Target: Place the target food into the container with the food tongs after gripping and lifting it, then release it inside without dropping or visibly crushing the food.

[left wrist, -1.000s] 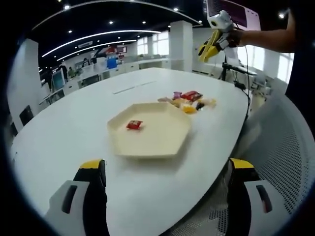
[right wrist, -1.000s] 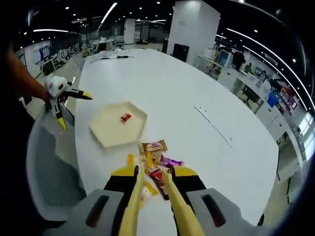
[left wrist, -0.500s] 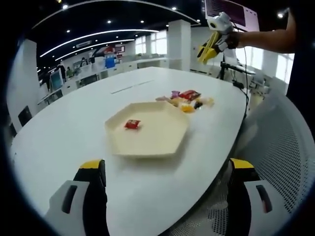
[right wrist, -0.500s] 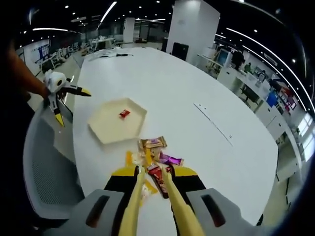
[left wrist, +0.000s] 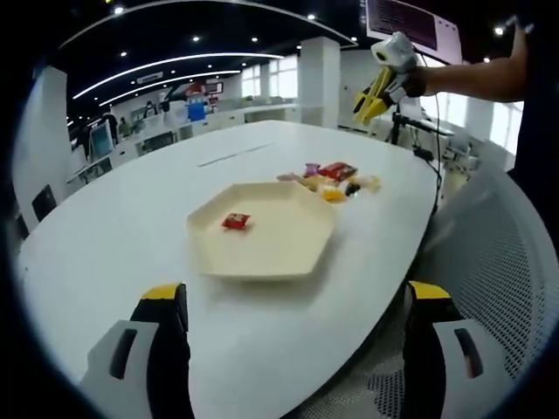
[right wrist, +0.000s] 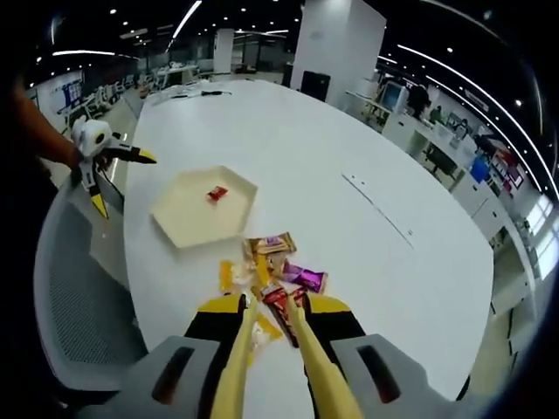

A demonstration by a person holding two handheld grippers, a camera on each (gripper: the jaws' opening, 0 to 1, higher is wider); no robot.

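Over the snack pile (right wrist: 271, 275) the right gripper (right wrist: 270, 307) has drawn a little back, its narrowed jaws carrying yellow tongs (right wrist: 262, 349) whose tips now frame a red packet (right wrist: 278, 301) without lifting it. Beside the pile the hexagonal tray (right wrist: 183, 218) keeps one red candy (right wrist: 214, 193). At the table edge the left gripper (left wrist: 288, 305) stays wide and empty, so the pick-up is only beginning.
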